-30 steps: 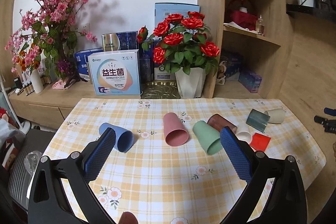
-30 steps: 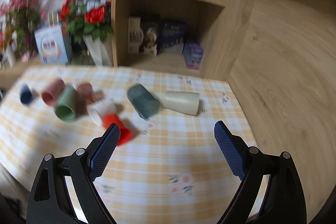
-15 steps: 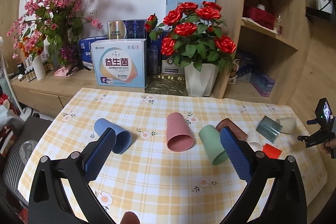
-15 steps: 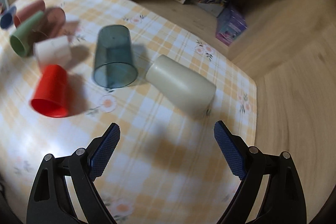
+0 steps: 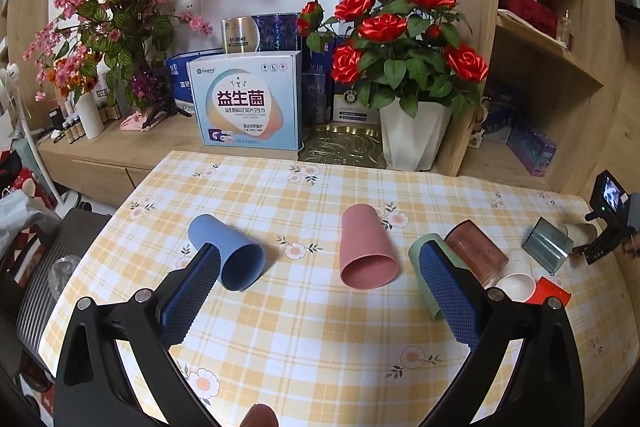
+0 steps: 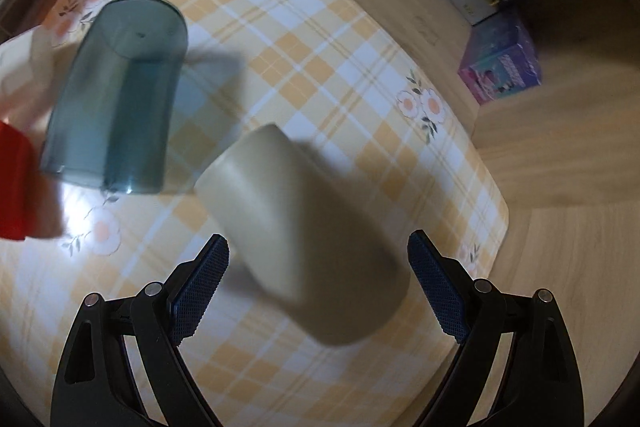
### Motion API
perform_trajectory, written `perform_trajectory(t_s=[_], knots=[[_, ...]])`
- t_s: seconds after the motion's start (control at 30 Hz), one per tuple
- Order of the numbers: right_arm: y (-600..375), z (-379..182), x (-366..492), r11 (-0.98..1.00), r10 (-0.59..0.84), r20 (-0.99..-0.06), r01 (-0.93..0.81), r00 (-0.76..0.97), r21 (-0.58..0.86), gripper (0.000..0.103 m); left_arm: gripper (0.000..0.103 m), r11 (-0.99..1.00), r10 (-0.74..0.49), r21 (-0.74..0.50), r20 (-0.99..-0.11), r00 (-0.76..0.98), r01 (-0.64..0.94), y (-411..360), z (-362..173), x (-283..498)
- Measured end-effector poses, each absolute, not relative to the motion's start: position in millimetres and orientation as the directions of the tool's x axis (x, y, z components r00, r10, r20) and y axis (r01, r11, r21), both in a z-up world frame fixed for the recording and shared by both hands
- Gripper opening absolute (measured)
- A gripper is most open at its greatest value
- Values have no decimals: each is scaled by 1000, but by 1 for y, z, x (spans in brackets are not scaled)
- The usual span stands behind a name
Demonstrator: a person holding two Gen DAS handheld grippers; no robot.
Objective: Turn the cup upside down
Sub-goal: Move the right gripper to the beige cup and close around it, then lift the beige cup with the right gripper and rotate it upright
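Observation:
Several cups lie on their sides on the checked tablecloth [image 5: 312,327]. In the right wrist view a beige cup [image 6: 304,231] lies between the open jaws of my right gripper [image 6: 318,287], not touched by either pad. A clear teal cup [image 6: 116,99] lies to its left, a red cup [image 6: 16,183] at the left edge. In the left wrist view my left gripper [image 5: 320,291] is open and empty above the table, with a blue cup [image 5: 228,251], a pink cup [image 5: 366,247] and a green cup [image 5: 424,267] lying in front of it. My right gripper [image 5: 604,227] shows at the far right by the beige cup [image 5: 578,231].
A brown cup [image 5: 476,255] and a white cup [image 5: 516,285] lie right of the green one. A white pot of red roses [image 5: 412,135], boxes [image 5: 244,103] and a wooden shelf unit [image 5: 560,47] stand behind the table. The table's right edge [image 6: 492,187] drops to the wooden floor.
My right gripper has moved down and forward until the beige cup lies between its open jaws. My left gripper has moved slightly closer to the table and stays open.

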State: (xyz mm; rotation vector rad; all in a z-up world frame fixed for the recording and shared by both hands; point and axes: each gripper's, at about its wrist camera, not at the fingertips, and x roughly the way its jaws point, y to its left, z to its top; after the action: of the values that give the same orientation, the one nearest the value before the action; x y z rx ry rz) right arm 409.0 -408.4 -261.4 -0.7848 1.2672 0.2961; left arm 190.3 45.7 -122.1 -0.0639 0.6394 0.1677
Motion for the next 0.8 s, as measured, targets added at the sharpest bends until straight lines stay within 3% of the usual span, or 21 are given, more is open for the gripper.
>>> perform_trajectory(t_s=[0.3, 0.47, 0.5, 0.53, 0.63, 0.8], knots=[[-405, -282, 435, 755, -212, -958, -590, 193, -286, 88, 97, 987, 116, -14, -618, 778, -158, 44, -131, 199], [-424, -278, 435, 861, -112, -989, -488, 91, -143, 87, 97, 987, 98, -37, -619, 779, -154, 47, -132, 197], [-425, -276, 431, 865, -99, -991, -484, 89, -130, 84, 97, 987, 94, -42, -620, 779, -152, 47, -132, 197], [-427, -274, 426, 872, -85, -992, -475, 90, -118, 69, 97, 988, 89, -47, -621, 779, -150, 47, -133, 196], [-436, -267, 415, 907, 30, -998, -422, 50, 6, 69, 97, 989, 71, -61, -623, 779, -138, 45, -135, 194], [-432, -267, 406, 922, 28, -999, -387, 47, 7, 69, 97, 988, 48, -82, -631, 774, -129, 44, -138, 193]])
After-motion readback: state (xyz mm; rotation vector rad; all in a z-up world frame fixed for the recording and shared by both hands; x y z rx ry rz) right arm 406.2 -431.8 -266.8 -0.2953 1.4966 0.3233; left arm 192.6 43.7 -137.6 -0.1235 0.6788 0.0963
